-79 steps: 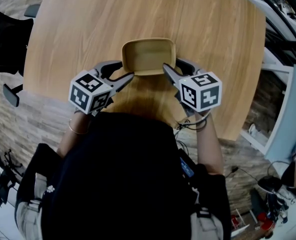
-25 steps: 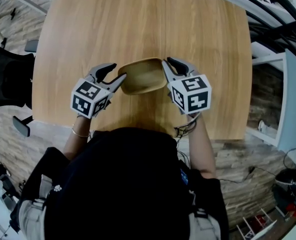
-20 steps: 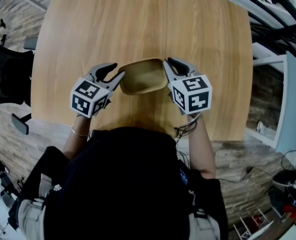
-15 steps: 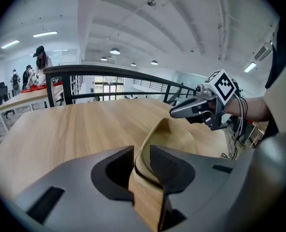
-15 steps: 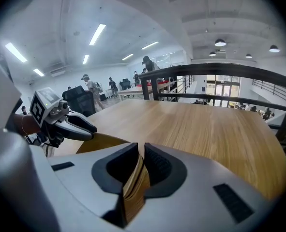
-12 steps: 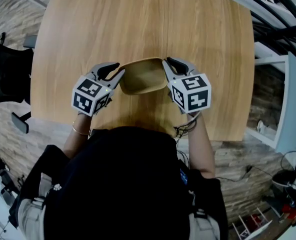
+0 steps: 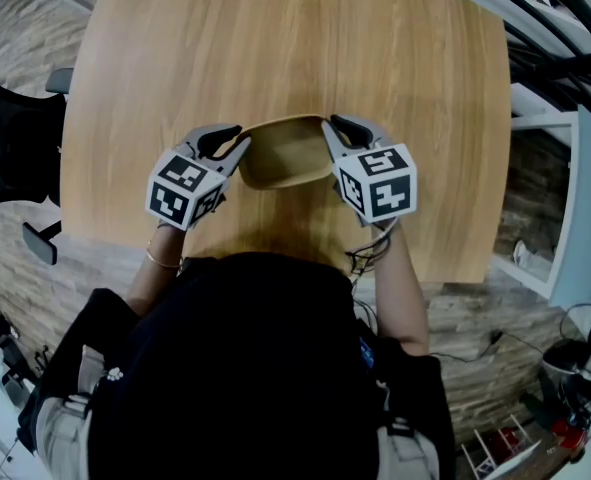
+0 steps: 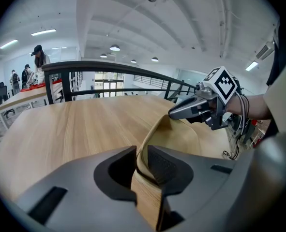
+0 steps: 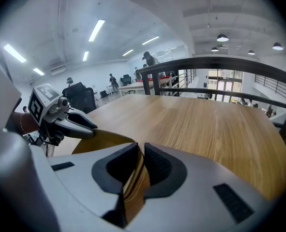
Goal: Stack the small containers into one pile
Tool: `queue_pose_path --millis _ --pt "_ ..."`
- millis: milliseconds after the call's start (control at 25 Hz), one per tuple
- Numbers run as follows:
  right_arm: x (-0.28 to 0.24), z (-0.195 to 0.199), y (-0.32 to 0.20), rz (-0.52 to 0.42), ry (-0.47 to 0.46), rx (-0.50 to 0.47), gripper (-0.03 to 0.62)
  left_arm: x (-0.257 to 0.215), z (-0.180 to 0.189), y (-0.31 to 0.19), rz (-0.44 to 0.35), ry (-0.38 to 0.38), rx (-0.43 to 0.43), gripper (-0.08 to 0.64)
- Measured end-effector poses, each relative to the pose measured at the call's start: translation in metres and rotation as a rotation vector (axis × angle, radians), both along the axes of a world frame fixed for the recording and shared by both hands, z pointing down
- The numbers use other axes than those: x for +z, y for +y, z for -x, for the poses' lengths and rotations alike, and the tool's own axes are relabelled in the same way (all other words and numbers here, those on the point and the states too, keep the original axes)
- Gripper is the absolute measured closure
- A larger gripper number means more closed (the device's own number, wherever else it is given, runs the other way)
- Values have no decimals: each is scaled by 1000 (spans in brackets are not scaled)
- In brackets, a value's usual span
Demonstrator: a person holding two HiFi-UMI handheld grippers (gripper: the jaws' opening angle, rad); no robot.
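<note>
Bridging right tool [image 7: 333,133] and just-closed left tool [image 7: 241,146]: container [image 7: 290,158], both ends pinched

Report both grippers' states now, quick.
Left gripper: jaws just closing, shut on the container.
Right gripper: jaws just closing, shut on the same container.

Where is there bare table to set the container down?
The far half of the table, beyond the container, is bare wood, as are both sides out to the edges. Crowded only near the person: the left tongs, whose jaws have just been closing on its rim, and the right tongs grip its ends.
</note>
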State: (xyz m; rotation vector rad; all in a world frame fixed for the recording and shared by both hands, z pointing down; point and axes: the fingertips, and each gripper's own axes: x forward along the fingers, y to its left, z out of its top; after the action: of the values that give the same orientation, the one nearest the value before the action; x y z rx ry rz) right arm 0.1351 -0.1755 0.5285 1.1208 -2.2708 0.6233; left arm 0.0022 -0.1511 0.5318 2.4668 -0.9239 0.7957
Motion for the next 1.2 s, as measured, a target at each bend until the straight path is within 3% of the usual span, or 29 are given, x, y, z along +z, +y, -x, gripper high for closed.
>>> queue_pose_path --millis 1200 --pt "-5 -13 5 -5 -17 46 548 -7 -5 -1 -25 7 11 499"
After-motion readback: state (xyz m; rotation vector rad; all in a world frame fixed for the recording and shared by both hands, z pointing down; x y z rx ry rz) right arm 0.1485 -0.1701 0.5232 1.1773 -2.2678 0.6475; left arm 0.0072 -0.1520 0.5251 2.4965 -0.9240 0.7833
